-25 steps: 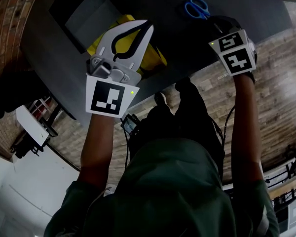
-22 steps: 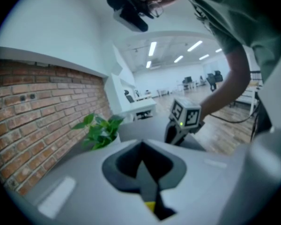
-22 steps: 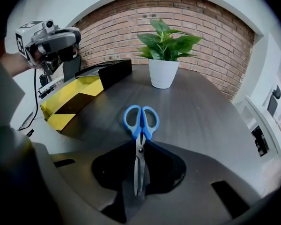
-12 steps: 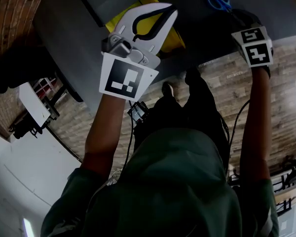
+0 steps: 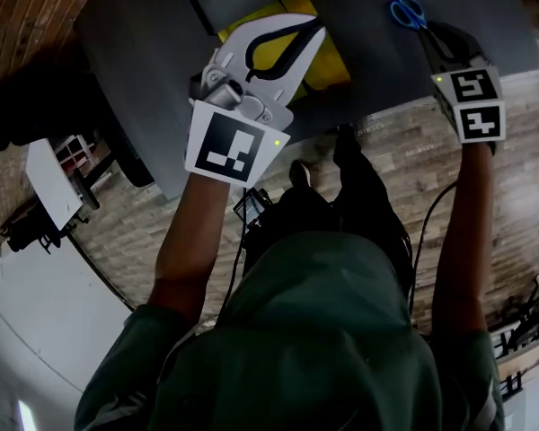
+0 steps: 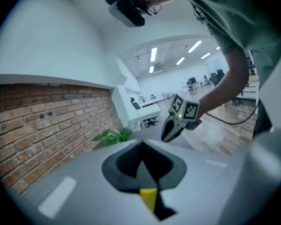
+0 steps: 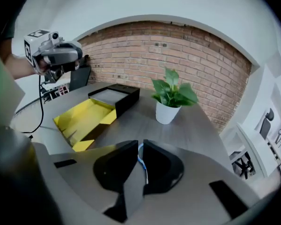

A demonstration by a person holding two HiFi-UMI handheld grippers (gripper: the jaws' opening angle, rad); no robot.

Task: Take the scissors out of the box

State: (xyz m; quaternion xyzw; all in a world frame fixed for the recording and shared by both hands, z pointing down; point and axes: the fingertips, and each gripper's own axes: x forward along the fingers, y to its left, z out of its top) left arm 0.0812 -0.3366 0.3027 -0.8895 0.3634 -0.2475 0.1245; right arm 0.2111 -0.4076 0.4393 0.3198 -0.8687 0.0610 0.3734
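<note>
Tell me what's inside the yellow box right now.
The yellow box lies open; the right gripper view shows only bare yellow lining inside. The scissors are out of it. In the head view the left gripper covers most of the box's inside.

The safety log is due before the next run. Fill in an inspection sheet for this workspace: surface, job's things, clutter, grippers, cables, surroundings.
Surface: dark grey table with a wood-grain top.
Job's things: blue-handled scissors, out of the open yellow cardboard box and held over the table; black lid at the box's far end.
Clutter: green plant in a white pot, upright, apart from the box.
Grippers: right gripper shut on the scissors, its fingers just closed further; left gripper has its fingers together, nothing seen held.
Cables: black cable hanging below the left gripper.
Surroundings: red brick wall; wood-plank floor.
</note>
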